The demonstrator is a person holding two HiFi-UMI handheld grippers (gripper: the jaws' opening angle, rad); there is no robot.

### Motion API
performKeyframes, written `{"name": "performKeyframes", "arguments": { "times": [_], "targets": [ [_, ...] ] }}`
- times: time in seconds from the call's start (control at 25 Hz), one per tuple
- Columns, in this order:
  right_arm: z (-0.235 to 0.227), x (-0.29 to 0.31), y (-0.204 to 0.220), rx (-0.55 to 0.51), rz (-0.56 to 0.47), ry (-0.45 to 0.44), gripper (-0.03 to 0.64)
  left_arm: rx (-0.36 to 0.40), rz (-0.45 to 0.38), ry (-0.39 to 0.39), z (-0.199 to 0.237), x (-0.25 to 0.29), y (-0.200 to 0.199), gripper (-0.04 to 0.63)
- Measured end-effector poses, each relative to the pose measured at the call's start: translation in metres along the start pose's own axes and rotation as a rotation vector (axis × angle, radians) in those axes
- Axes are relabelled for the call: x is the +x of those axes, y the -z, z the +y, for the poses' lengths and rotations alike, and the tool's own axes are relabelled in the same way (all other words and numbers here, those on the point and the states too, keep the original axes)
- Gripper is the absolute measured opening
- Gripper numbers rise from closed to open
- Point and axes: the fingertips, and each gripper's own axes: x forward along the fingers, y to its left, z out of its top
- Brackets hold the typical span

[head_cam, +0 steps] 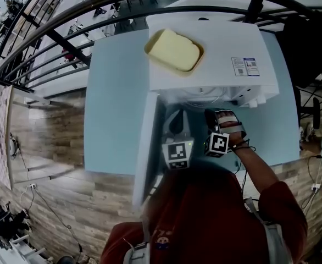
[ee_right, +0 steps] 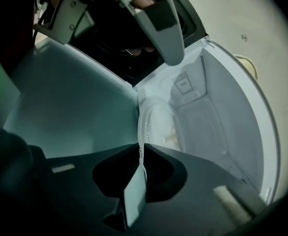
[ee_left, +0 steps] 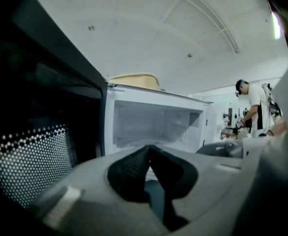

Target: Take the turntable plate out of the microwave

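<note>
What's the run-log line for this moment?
right gripper: shut on turntable plate rim | left gripper: shut, empty | microwave door: open | plate: not yet out

Microwave cavity point(ee_left: 154, 124) open in front; door point(head_cam: 146, 147) a barrier at left

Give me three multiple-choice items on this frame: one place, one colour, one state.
1. Where is the yellow tray? A inside the cavity; B on top of the microwave; C on the floor.
2. Microwave casing colour? A white; B black; C red.
3. Right gripper? A wide open, empty; B out of view; C shut on the turntable plate.
Key: 1 B, the tray rests on the microwave's roof in the head view. 2 A, the casing shows white. 3 C, the plate's clear rim sits clamped between the jaws in the right gripper view.
</note>
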Motion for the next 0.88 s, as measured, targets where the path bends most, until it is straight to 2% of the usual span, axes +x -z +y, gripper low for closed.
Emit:
{"name": "performKeyframes", "arguments": {
  "times": [0.16, 0.44, 0.6, 0.68, 0.76, 0.88],
  "targets": [
    [0.017, -0.012, -0.002, 0.074, -0.024, -0.009, 0.026, 0.004, 0.006, 0.000, -0.001, -0.003, 0.004, -0.002],
    [0.032, -0.034, -0.003, 0.109, -0.035, -0.019, 0.028, -0.017, 0.046, -0.015, -0.002, -0.008, 0.019, 0.000],
    [0.036, -0.041, -0.005, 0.120, -0.040, -0.020, 0.029, -0.061, 0.080, -0.034, 0.002, -0.011, 0.031, 0.014],
    [0.038, -0.043, -0.006, 0.123, -0.042, -0.021, 0.028, -0.109, 0.096, -0.035, 0.003, -0.014, 0.039, 0.033],
    [0.040, -0.044, -0.005, 0.137, -0.042, -0.024, 0.029, -0.191, 0.104, -0.027, 0.002, -0.015, 0.049, 0.063],
    [0.041, -0.046, -0.004, 0.134, -0.046, -0.018, 0.029, -0.416, 0.113, 0.000, -0.001, -0.016, 0.066, 0.116]
  ]
}}
